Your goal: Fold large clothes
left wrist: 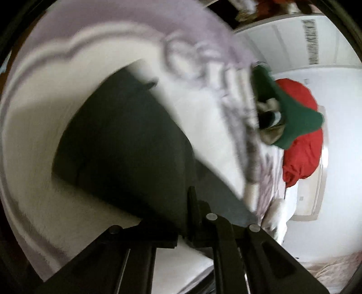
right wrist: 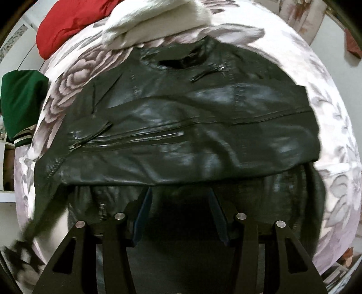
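Observation:
A black leather jacket (right wrist: 181, 126) lies spread on a floral bedspread (right wrist: 334, 126), collar at the far side and its near hem folded over. My right gripper (right wrist: 179, 196) is open just above the jacket's near edge, blue pads apart, holding nothing. In the left wrist view, which is blurred and tilted, my left gripper (left wrist: 196, 203) has its fingers together on a dark piece of the jacket (left wrist: 126, 144) that hangs in front of the camera.
A white fluffy garment (right wrist: 156, 20) lies beyond the collar. A red garment (right wrist: 74, 20) and a green one with striped cuffs (right wrist: 22, 99) sit at the bed's far left; both also show in the left wrist view, red (left wrist: 303, 144) and green (left wrist: 294, 113).

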`<state>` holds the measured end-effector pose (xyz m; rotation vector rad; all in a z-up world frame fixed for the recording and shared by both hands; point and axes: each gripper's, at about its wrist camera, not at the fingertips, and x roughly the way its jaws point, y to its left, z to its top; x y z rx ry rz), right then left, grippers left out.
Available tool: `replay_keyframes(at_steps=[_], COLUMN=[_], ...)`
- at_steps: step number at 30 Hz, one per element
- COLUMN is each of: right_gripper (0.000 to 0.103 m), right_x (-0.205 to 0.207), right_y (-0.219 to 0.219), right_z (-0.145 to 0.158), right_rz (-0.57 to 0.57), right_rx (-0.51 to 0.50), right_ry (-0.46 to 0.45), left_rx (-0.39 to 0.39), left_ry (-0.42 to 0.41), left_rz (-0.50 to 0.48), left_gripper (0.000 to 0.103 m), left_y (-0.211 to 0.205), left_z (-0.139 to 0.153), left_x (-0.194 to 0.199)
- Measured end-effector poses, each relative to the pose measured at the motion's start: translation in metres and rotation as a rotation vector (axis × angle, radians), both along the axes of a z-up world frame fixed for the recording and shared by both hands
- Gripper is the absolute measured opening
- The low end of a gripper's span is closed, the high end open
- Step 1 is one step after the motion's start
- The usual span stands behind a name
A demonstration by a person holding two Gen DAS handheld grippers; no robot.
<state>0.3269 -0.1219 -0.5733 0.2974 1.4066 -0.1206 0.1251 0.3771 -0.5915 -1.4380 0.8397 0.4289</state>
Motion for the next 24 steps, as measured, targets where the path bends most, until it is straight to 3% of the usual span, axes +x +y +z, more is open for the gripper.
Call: replay_keyframes(at_steps=[3,4,8,10,12,16,21,24], right_gripper=[0.054,0.057,0.059,0.062,0.065,0.069,0.069,0.070], right_x=[0.004,0.006,0.010,0.015,0.021,0.035,0.047,0.050], right_y=[0.012,0.016,0.027,0.034,0.045,0.067,0.066,0.043], right_z=[0.000,-0.002,-0.005,-0.004,-0.003,-0.011,-0.028,-0.026], right_rz=[-0.002,0.002,0.014,0.027,0.064,0.171,0.212,0.169], right_rx=[0.015,0.014,-0.029,-0.101,-0.205,-0.391,-0.373,-0.286], right_ry=[-0.002,-0.001,0.005,0.001,0.000,0.006,0.041,0.044], left_rx=[-0.123,-0.161,-0.142,-0.037,0.091,0.319,0.604,0.709], left_ry=[-0.073,-0.107,-0.096,-0.082,-0.050,-0.021,-0.016,-0.047], left_rz=[0.052,0.077,0.118,0.105,0.051,-0.059,-0.242,-0.348], left_gripper=[0.023,0.033,0.033,0.029,0.009,0.007,0.005,0.005], left_y=[-0.002,0.000,0.003,0.000,-0.002,-0.011,-0.051,-0.087], left_z=[-0.025,-0.033,-0.031,-0.012,0.007,0.049,0.114,0.148], left_x=[-0.010,-0.007,0.009,0.021,0.033,0.058,0.087,0.102])
